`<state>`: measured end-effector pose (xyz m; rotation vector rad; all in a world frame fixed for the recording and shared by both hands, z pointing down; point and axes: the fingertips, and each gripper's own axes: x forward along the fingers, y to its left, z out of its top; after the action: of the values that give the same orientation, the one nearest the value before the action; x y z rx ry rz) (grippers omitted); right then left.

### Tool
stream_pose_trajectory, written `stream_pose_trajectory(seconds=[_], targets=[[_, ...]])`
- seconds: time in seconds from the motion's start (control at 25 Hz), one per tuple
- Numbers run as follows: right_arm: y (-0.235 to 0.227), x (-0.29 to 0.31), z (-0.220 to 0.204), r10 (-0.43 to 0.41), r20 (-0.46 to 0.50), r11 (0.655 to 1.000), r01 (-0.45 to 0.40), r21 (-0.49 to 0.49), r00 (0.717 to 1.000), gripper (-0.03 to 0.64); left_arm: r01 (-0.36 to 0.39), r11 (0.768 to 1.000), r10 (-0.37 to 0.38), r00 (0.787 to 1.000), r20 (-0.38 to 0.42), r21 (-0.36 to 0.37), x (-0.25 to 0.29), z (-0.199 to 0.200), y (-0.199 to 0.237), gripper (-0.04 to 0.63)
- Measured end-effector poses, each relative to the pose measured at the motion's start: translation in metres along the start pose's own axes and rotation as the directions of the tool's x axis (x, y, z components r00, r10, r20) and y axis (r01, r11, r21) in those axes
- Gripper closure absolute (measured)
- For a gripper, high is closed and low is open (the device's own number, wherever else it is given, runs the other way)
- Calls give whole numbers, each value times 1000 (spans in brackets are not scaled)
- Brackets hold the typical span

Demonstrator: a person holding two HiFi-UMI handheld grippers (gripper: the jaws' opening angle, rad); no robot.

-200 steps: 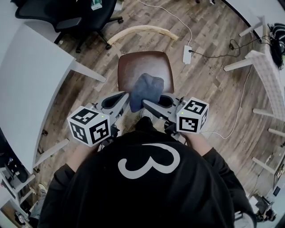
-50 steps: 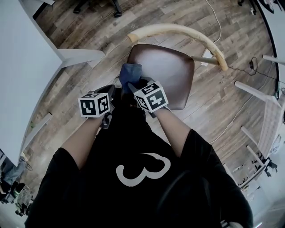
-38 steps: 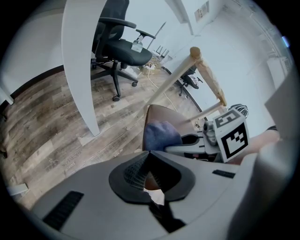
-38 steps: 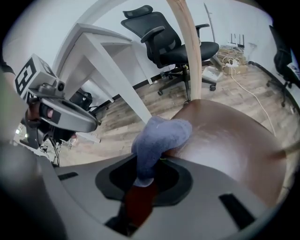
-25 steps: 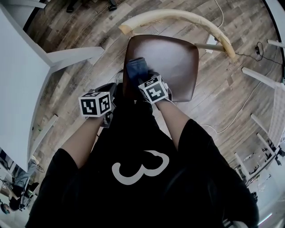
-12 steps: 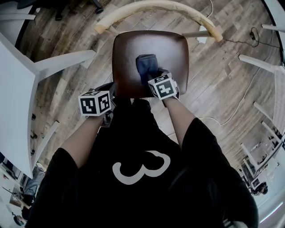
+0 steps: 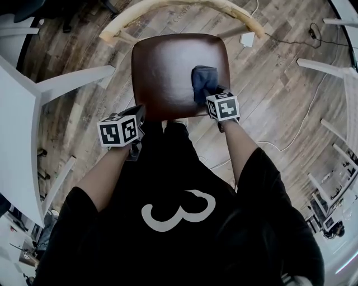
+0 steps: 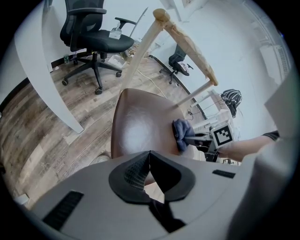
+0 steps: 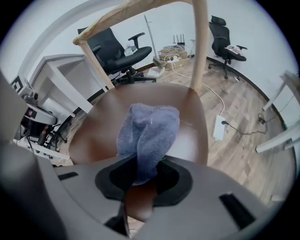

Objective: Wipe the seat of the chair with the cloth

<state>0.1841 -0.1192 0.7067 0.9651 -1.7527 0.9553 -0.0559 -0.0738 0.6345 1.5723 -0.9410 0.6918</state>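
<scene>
The chair's brown seat [image 7: 168,67] lies below me, with its curved pale wooden backrest [image 7: 168,4] on the far side. A blue-grey cloth [image 7: 203,82] rests on the right part of the seat, bunched up. My right gripper [image 7: 208,96] is shut on the cloth's near end and holds it against the seat; the right gripper view shows the cloth [image 9: 150,129] rising out of that gripper [image 9: 143,176]. My left gripper [image 7: 139,115] hovers at the seat's front-left edge. In its own view the left gripper [image 8: 150,157] is shut, with its jaw tips meeting and nothing between them.
A white desk [image 7: 17,117] and its slanted leg [image 7: 75,78] stand to the left of the chair. A power strip [image 7: 246,39] with a cable lies on the wooden floor at the far right. White table legs [image 7: 327,67] stand to the right. A black office chair [image 8: 93,40] stands beyond.
My right gripper has dragged the cloth across the seat from the front left to the right side. The left gripper has stayed at the seat's front-left edge.
</scene>
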Motion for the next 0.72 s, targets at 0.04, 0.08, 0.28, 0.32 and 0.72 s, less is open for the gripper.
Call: stream_pose_trajectory(seconds=[0.04, 0.08, 0.28, 0.32, 0.72], targets=[[-6, -2, -3, -7, 3, 1000, 7, 14, 1000, 529, 0, 1000, 0, 1000, -2, 2, 0, -2, -1, 581], [-11, -4, -5, -12, 6, 1000, 12, 21, 1000, 528, 0, 1000, 0, 1000, -3, 3, 0, -4, -1, 581], [-30, -12, -15, -26, 16, 999, 25, 30, 1000, 528, -7, 1000, 7, 1000, -10, 9, 0, -14, -2, 581], [-35, -15, -18, -31, 15, 999, 30, 36, 999, 528, -10, 1000, 10, 1000, -11, 9, 0, -16, -2, 581], [-70, -26, -39, -77, 20, 983, 72, 167, 997, 529, -18, 1000, 18, 1000, -13, 2, -3, -30, -1, 581]])
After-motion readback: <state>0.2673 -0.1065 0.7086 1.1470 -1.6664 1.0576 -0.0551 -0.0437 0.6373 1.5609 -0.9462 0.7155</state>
